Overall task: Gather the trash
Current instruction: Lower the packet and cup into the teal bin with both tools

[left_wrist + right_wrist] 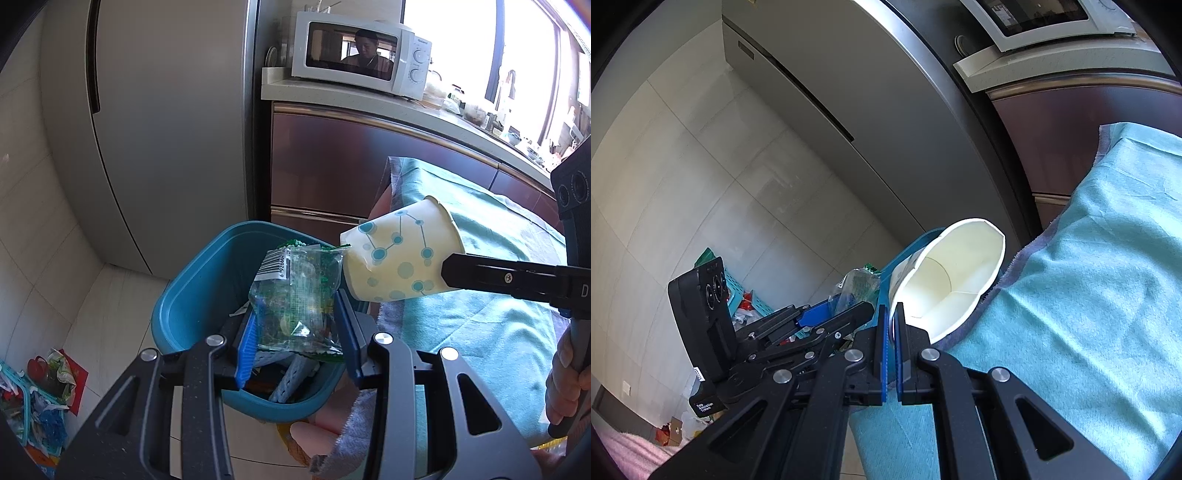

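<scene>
the trash in play is a clear plastic wrapper (295, 302) with a barcode label and green print, and a paper cup (400, 253) with teal dots and lines. the wrapper stands upright between the blue pads of the left gripper (297, 332), whose jaws are closed against its sides, directly above the open teal bin (184, 295); its lower edge hides part of what already lies in the bin, where only some pale blue strips and dark scraps can be made out. the right gripper (892, 328) has its jaws nearly together, pinching the wall of the cup at the rim, and the cup lies tilted on its side with its base toward the bin and its mouth toward the right wrist camera. in the left wrist view the cup's base sits just beside the wrapper's top corner; whether they touch is hard to tell. the cup hangs over the edge of a teal cloth (1089, 295) beside the bin. the bin is mostly hidden behind the cup and gripper in the right wrist view. a grey fridge (166, 110) and a white microwave (362, 55) stand behind, and a cluttered basket (22, 402) on the floor is cut off at the left edge.
</scene>
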Tool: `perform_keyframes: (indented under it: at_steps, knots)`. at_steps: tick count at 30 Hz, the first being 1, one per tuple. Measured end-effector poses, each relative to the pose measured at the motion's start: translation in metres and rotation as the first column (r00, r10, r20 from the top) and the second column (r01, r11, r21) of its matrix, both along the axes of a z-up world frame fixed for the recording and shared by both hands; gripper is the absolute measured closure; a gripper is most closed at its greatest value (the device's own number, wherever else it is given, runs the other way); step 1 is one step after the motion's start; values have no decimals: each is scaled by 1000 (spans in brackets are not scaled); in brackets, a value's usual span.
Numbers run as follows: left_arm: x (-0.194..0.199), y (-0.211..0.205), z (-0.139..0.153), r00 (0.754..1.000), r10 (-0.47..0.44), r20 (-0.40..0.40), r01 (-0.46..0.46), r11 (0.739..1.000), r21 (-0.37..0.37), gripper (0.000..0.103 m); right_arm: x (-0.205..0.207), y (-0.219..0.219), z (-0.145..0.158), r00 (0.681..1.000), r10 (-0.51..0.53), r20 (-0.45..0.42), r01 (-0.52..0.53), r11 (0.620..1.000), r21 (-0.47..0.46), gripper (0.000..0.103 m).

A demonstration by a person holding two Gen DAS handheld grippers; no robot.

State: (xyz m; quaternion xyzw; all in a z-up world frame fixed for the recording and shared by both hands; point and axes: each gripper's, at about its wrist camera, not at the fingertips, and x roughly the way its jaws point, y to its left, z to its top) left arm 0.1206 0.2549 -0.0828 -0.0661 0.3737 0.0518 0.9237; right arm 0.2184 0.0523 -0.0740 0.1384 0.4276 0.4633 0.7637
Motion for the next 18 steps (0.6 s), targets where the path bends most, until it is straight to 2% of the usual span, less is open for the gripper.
perform_keyframes:
  at_steps: [18]
  knots:
    - [11, 6, -12, 999, 21, -26, -21, 1000, -3, 64, 2, 18, -4, 1000, 8, -14, -9, 999, -32, 101]
